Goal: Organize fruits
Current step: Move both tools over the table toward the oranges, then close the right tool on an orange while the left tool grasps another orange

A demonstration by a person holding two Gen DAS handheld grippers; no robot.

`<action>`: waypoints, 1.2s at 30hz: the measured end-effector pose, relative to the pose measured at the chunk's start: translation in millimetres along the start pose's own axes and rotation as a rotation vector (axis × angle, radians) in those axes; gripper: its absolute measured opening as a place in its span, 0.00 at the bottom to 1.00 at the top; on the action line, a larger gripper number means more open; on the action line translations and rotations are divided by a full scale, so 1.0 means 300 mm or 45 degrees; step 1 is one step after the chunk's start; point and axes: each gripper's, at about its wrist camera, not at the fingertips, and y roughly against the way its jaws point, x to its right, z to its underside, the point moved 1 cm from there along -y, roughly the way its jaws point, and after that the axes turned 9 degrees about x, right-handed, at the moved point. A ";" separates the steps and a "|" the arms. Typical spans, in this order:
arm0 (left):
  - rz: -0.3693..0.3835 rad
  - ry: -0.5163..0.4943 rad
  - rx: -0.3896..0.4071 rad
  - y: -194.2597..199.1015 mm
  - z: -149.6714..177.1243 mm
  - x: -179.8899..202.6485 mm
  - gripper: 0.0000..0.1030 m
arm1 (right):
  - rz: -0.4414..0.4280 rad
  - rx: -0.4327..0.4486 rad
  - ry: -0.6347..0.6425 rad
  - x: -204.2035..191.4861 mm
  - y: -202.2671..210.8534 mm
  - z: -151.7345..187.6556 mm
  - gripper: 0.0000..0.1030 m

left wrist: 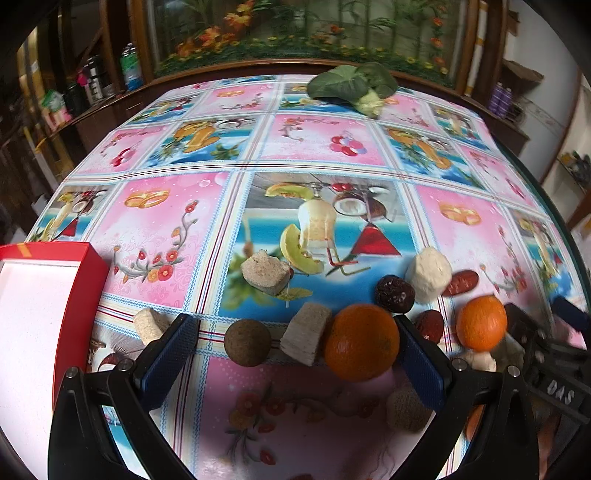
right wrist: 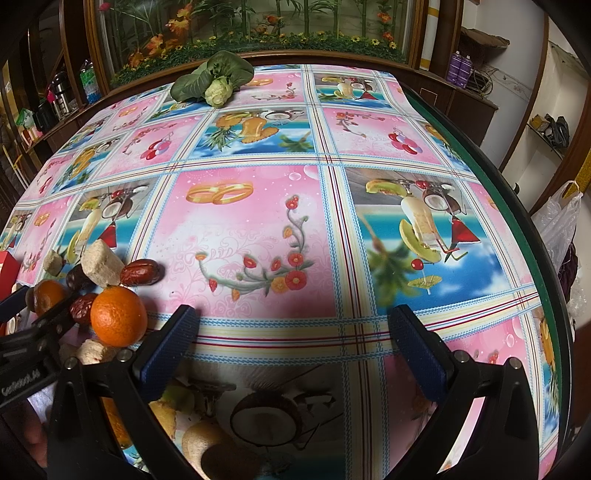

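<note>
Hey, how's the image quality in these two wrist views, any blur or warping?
Left wrist view: strong fisheye bowing of the patterned tablecloth, dark corners; the other gripper at right is smeared. Right wrist view: same bowing; the round orange fruit is sharp, the floral cabinet backdrop soft.

Red box (left wrist: 79, 291) cut off left; contents perhaps hidden.

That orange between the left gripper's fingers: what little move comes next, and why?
Probably close the left gripper on the orange: its fingers are open with the orange by the right pad, and the red box waits empty on the left.
</note>
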 end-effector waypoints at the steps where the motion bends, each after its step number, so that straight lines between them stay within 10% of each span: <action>1: 0.006 -0.004 0.001 0.002 0.001 0.000 0.99 | -0.002 0.000 0.006 0.000 0.002 -0.003 1.00; 5: -0.040 -0.076 0.060 0.110 0.017 -0.026 0.93 | -0.135 -0.024 0.024 0.010 0.049 -0.030 1.00; 14: -0.195 -0.135 0.501 0.587 0.157 -0.241 0.94 | -0.348 0.417 0.070 0.111 0.427 -0.023 1.00; 36: -0.032 -0.123 0.264 0.531 0.261 -0.186 0.94 | -0.711 0.059 0.321 -0.168 0.292 0.130 0.67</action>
